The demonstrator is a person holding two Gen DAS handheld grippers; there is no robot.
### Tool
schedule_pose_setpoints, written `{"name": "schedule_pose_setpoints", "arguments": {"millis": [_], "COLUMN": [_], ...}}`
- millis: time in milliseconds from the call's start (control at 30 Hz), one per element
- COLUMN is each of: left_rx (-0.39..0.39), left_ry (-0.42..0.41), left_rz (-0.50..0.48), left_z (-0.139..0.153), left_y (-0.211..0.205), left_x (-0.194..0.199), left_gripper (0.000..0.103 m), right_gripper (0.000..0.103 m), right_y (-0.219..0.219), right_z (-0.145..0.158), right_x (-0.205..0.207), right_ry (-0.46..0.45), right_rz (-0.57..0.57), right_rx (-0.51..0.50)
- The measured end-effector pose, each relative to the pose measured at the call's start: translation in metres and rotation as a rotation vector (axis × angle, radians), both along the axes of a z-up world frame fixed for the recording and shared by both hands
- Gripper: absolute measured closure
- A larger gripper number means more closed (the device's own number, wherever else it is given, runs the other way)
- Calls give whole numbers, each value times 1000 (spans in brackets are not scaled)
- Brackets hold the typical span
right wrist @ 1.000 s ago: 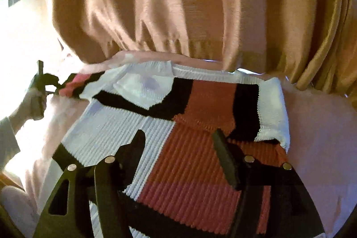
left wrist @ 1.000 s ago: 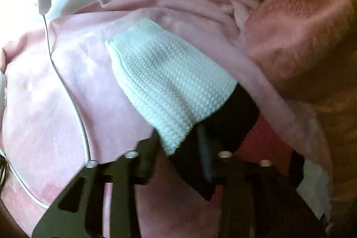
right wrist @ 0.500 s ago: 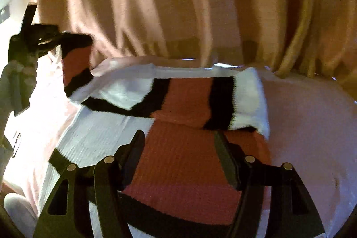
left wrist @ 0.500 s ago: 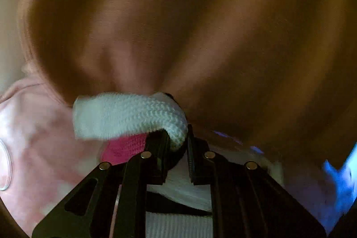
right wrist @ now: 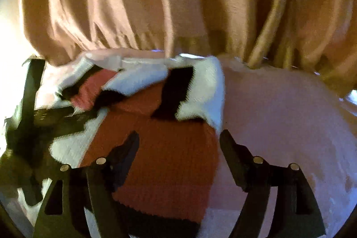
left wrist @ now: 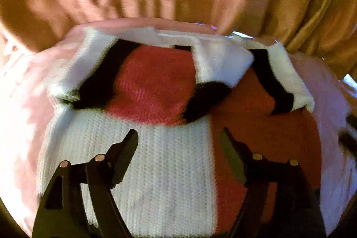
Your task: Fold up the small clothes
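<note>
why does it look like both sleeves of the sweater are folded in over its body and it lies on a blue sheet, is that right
Not quite: the sheet is pink, not blue, as the right wrist view shows. The rest holds: both sleeves are folded in over the body of the sweater.
</note>
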State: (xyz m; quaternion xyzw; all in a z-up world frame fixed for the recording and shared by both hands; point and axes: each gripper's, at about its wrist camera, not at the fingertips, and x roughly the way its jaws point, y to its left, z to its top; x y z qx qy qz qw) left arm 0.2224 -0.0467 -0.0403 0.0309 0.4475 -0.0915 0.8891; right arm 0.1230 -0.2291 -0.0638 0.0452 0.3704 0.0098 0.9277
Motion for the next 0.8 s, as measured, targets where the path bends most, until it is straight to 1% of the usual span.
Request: {"name": "schedule_pose_setpoints", "arguments": {"millis": [67, 100, 133, 167, 200, 267, 367, 433, 467, 567, 633, 700, 733, 767, 800], "left_rx": [14, 32, 45, 50, 47, 13, 9, 18, 20, 4, -5, -7, -5, -6, -7], "left_ry": [-9, -20, -32, -46, -53, -57, -26, -40, -43, -33, -22, -15, -12, -8, -3], "left_rz": [37, 63, 86, 115, 136, 161, 163, 167, 164, 166, 167, 161, 159, 154, 152], "left_z": [2, 0, 3, 3, 3, 2, -1, -1, -1, -4, -4, -5, -6, -7, -8], "left_y": [22, 33, 37, 46, 53, 65, 77, 80, 81, 84, 85, 84, 83, 82, 82], "left_x": [-8, -20, -28, -31, -32, -34, -31, -32, -32, -27, -27, -27, -26, -26, -26], "left_gripper": [25, 24, 22, 21, 21, 21, 21, 21, 21, 21, 21, 21, 21, 21, 21], "right_gripper": [28, 28, 28, 28, 28, 28, 28, 28, 28, 28, 30, 42, 54, 73, 84], "right_y": [3, 7, 11, 14, 26, 44, 82, 97, 102, 108, 103, 93, 89, 86, 81], "right_z": [0, -1, -1, -1, 2, 6, 3, -8, -17, -36, -47, -53, -53, -50, -46], "right_x": [28, 49, 69, 78, 97, 118, 167, 199, 215, 235, 237, 233, 230, 227, 223], "right_ry": [2, 9, 18, 19, 22, 17, 73, 128, 165, 218, 243, 246, 236, 225, 214], "right_rz": [7, 2, -18, -32, -28, 1, 42, 39, 17, -31, -52, -65, -67, -68, -70], "right_rx": [51, 74, 89, 89, 93, 100, 34, 7, -13, -85, -86, -55, -40, -29, 1]}}
